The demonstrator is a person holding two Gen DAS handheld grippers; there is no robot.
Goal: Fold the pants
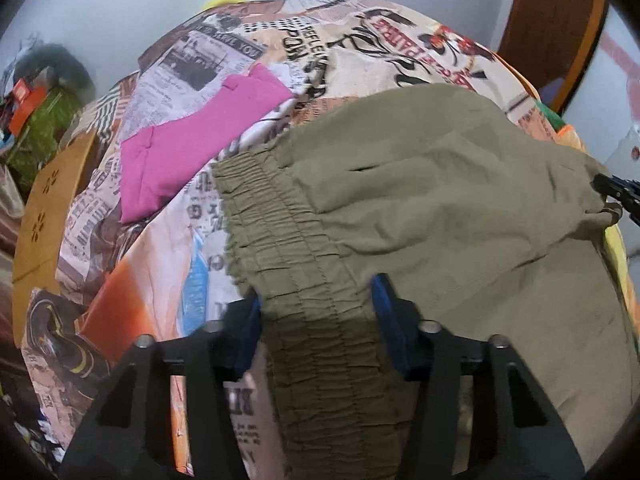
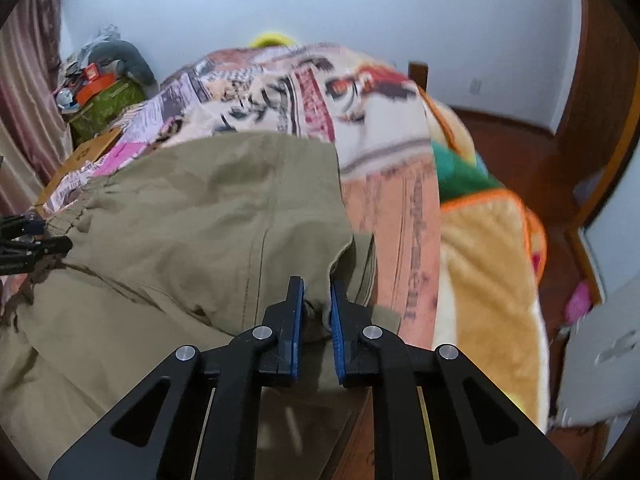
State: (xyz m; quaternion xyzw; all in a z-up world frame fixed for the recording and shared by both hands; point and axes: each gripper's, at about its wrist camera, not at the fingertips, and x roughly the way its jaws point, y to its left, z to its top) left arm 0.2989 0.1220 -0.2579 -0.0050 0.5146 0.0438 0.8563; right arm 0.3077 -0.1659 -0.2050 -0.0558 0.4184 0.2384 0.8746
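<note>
Jaws clamped: the left gripper (image 1: 316,304) pinches the ruched elastic waistband (image 1: 280,240) of olive cotton pants (image 1: 440,200), the right gripper (image 2: 317,300) nips a creased hem, garment spread over a newsprint-patterned bedsheet (image 1: 168,92).

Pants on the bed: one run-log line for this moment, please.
stage: grasping | pants: olive, spread on bed | left hand-held gripper: straddles waistband | right hand-held gripper: pinching pants edge

Bed (image 1: 168,240) with newspaper-print cover; olive pants (image 1: 440,208) and folded pink cloth (image 1: 192,144) lying on it.
</note>
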